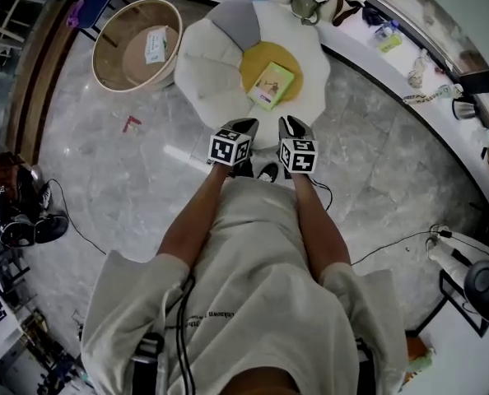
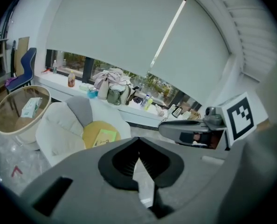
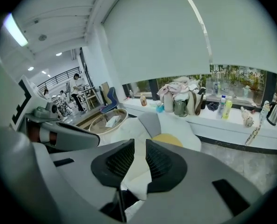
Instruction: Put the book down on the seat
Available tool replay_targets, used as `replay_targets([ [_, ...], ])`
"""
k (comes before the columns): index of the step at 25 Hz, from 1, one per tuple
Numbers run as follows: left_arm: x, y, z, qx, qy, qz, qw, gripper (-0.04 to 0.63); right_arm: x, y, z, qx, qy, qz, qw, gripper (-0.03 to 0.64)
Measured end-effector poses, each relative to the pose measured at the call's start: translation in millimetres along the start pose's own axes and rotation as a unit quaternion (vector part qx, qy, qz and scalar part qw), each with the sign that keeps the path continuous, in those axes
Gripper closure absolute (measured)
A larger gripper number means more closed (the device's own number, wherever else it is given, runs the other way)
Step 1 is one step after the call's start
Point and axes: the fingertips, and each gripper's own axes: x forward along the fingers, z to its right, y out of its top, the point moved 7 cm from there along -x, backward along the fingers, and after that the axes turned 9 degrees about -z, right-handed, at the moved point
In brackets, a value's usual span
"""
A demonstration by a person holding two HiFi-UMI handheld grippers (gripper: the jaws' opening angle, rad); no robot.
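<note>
Book (image 1: pixel 271 85): apparently thin, light, fairly stiff; lies flat on yellow cushion (image 1: pixel 257 60) of seat (image 1: pixel 203 76), 12 o'clock from the grippers. Likely hold: overhanging edge. Left gripper (image 2: pixel 138 141) clenched, empty; right gripper (image 3: pixel 139 144) parted, empty.

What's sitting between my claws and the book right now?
Head view: between the left claw, the right claw and the book lie only bare white seat and a strip of yellow cushion.

Glossy polished grey marble floor (image 1: pixel 129 163), soft white padded cloth seat (image 1: pixel 203 72), matt yellow cloth cushion (image 1: pixel 261 58), smooth green paper-covered book (image 1: pixel 271 85), round table (image 1: pixel 97 66) with pale wooden rim and glossy top
</note>
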Motion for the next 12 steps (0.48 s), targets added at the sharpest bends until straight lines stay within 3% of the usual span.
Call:
replay_targets([
  [4,-11.9,-20.2,13.0,0.020,-0.017,-0.002,0.9996,0.586,-6.9,-15.9,-7.1,0.015,-0.001,0.010,1.000,0.557],
  [12,-20.4,-54.6,12.4,0.026,0.021,-0.003,0.9994,0.586,-20.2,-46.5,-15.6,0.021,0.019,-0.008,1.000,0.609],
])
